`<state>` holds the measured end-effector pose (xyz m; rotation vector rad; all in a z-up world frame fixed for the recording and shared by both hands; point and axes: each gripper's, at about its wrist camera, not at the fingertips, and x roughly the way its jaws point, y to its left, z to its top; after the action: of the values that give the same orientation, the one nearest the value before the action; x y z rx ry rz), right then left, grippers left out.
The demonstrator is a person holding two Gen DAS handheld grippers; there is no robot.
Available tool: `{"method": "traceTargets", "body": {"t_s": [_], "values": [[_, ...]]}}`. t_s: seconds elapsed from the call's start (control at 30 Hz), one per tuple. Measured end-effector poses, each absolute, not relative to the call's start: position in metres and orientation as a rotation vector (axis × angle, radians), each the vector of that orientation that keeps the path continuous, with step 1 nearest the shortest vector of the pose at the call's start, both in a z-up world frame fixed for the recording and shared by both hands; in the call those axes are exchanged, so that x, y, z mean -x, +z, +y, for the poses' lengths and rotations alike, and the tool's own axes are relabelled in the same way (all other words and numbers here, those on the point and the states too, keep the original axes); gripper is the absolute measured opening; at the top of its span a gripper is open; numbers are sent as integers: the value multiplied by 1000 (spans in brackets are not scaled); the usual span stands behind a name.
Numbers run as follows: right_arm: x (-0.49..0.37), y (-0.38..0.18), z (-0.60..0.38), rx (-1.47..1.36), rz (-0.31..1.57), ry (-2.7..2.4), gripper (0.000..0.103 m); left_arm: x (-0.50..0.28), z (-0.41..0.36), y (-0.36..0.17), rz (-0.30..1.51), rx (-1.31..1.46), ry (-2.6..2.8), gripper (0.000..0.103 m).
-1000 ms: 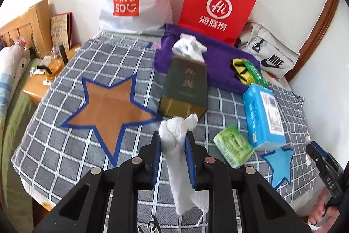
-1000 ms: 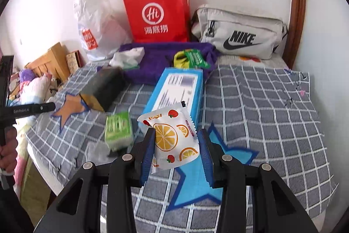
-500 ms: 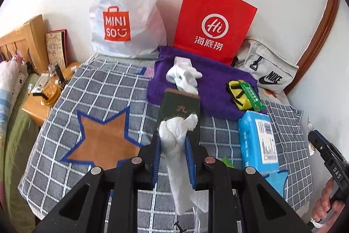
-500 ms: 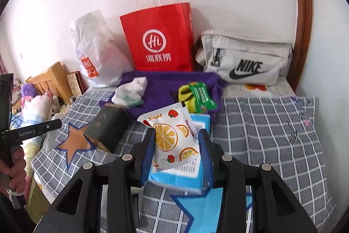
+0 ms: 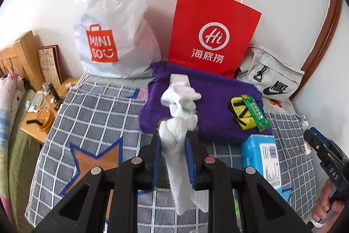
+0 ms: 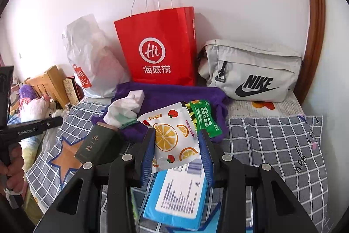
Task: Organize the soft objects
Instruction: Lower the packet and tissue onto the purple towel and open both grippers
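Note:
My left gripper (image 5: 173, 138) is shut on a crumpled white paper tissue (image 5: 176, 158) that sticks up above the pads and hangs down below them. The right gripper (image 6: 176, 137) is shut on a white snack packet (image 6: 172, 143) printed with orange slices. Ahead of both lies a purple towel (image 5: 213, 95) (image 6: 172, 94) on the checked bedspread (image 5: 98, 106). On the towel rest a bundle of white cloth (image 5: 180, 95) (image 6: 122, 108), a yellow item (image 5: 237, 110) and a green packet (image 6: 204, 118).
A red paper bag (image 5: 211, 36), a white plastic bag (image 5: 113, 21) and a grey waist bag (image 6: 253, 71) stand against the wall. A blue tissue pack (image 6: 178, 195), a dark green box (image 6: 96, 143) and an orange star patch (image 5: 96, 158) lie nearer. A wooden bedside table (image 5: 41, 121) stands at the left.
Both grippers have moved forward over the bed toward the towel and bags, rising a little. Each keeps its hold unchanged.

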<state>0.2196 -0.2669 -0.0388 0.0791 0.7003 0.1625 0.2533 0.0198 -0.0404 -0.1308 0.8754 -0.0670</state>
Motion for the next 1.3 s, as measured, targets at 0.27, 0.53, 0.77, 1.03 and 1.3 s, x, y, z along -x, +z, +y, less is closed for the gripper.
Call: {"method": "traceTargets", "body": {"t_s": [0.27,0.53,0.77,1.03,1.3], "values": [[-256,-45,-264,-63,706,168,39,-290,14,-41,867,127,-69,21],[-296,-48,-263,-70,695,173,40,-321,27,-49,884,166,-46,21],[-334,-55,-257,-95,711,215,40,-346,23,-56,887,169,-53,21],[-358,-81,-254,-87,753,230,39,-375,0,-70,925,167,-101,21],[-376,-109,-267,-101,839,230,40,-399,-26,-90,957,162,-153,21]]}}
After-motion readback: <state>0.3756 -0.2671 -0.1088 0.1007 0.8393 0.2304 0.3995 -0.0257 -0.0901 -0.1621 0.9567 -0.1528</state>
